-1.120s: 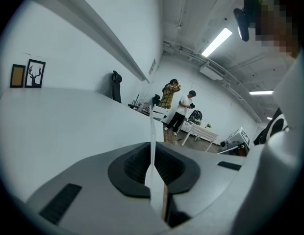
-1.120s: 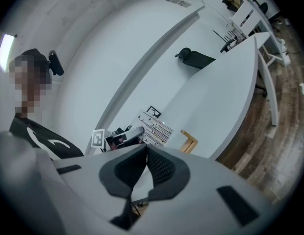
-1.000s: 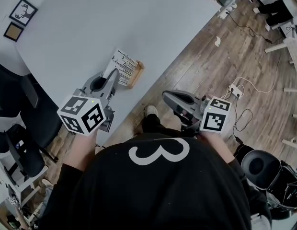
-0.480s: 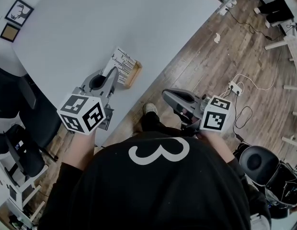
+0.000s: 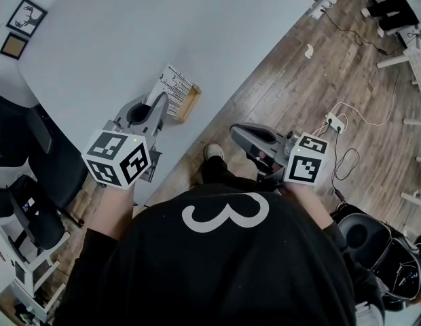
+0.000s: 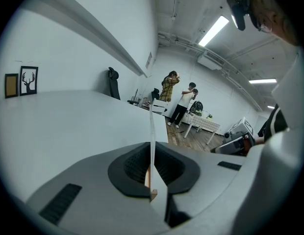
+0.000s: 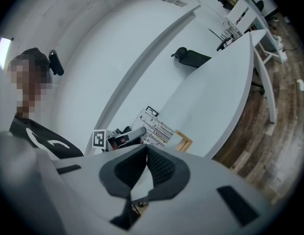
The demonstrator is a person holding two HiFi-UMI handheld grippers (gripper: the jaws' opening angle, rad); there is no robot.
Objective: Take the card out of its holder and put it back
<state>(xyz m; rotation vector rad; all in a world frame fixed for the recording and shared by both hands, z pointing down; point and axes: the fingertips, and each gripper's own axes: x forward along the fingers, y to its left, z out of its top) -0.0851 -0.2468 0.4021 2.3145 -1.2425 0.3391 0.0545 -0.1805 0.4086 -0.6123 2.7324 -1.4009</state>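
Observation:
A white printed card (image 5: 176, 90) stands upright in a small wooden holder (image 5: 189, 105) near the front edge of the white table (image 5: 163, 26). My left gripper (image 5: 161, 106) reaches the card's near side edge. In the left gripper view the card (image 6: 151, 126) shows edge-on as a thin line running between the closed pads of the left gripper (image 6: 152, 148), with a bit of the wooden holder (image 6: 153, 195) below. My right gripper (image 5: 236, 133) hangs off the table over the floor. In its own view the right gripper (image 7: 146, 150) is shut and empty, facing the card (image 7: 157, 126) and the holder (image 7: 183, 141).
Two small framed pictures (image 5: 27, 15) lie at the table's far left corner. A black office chair (image 5: 34, 175) stands left of the table. A power strip with cables (image 5: 331, 124) lies on the wooden floor at the right. Two people (image 6: 181, 102) stand far across the room.

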